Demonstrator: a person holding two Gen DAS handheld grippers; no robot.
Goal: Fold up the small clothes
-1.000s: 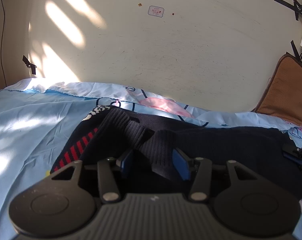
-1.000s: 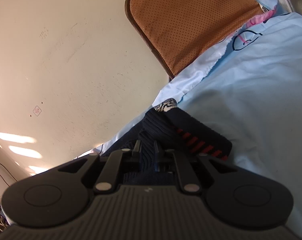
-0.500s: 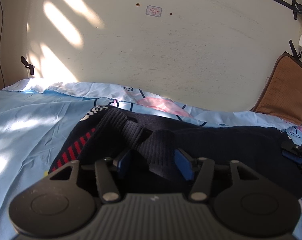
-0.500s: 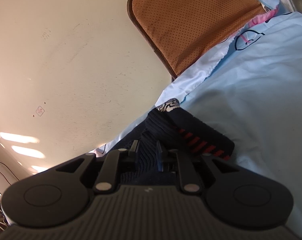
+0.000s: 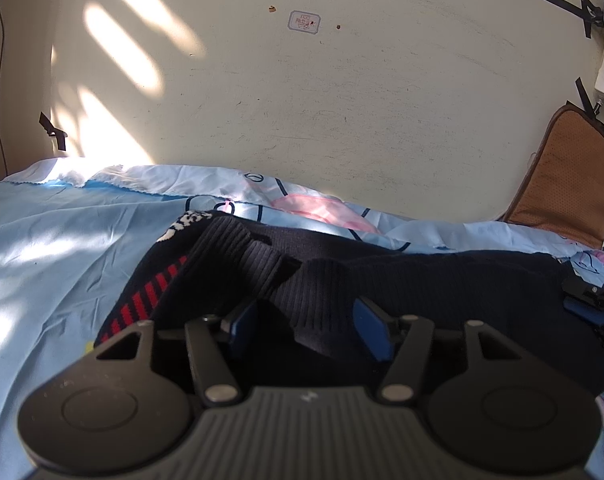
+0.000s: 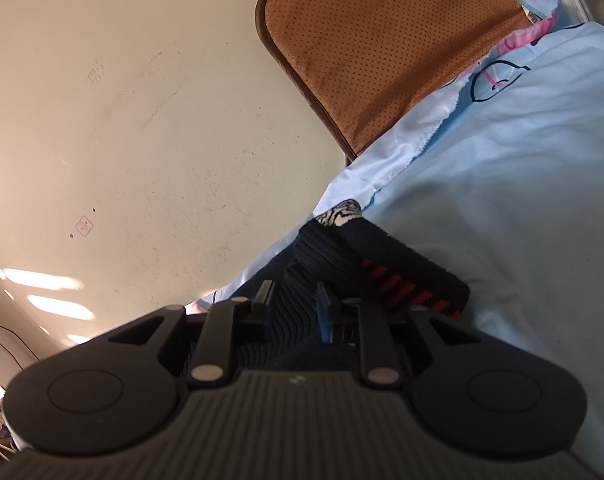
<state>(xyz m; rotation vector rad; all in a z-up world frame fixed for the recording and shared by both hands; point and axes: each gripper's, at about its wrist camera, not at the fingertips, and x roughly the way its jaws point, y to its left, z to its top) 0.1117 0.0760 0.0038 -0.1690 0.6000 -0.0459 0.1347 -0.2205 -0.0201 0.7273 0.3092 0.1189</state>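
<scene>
Dark navy socks (image 5: 421, 280) with red stripes and a black-and-white patterned toe lie on a light blue bedsheet (image 5: 62, 248). In the left wrist view my left gripper (image 5: 305, 324) is open, its blue pads on either side of a ribbed cuff (image 5: 317, 304) that lies between them. In the right wrist view my right gripper (image 6: 294, 308) is shut on a ribbed part of a sock (image 6: 292, 312). The red-striped sock (image 6: 401, 280) lies just right of it. My right gripper also shows at the right edge of the left wrist view (image 5: 593, 304).
A cream wall (image 5: 302, 100) rises right behind the bed. A brown perforated cushion (image 6: 381, 48) leans against the wall at the bed's end. The sheet has a pink and black printed pattern (image 5: 309, 208) near the wall.
Both grippers have shifted slightly. The left gripper's fingers have stayed apart around the cuff, and the right gripper has stayed shut on the sock.
</scene>
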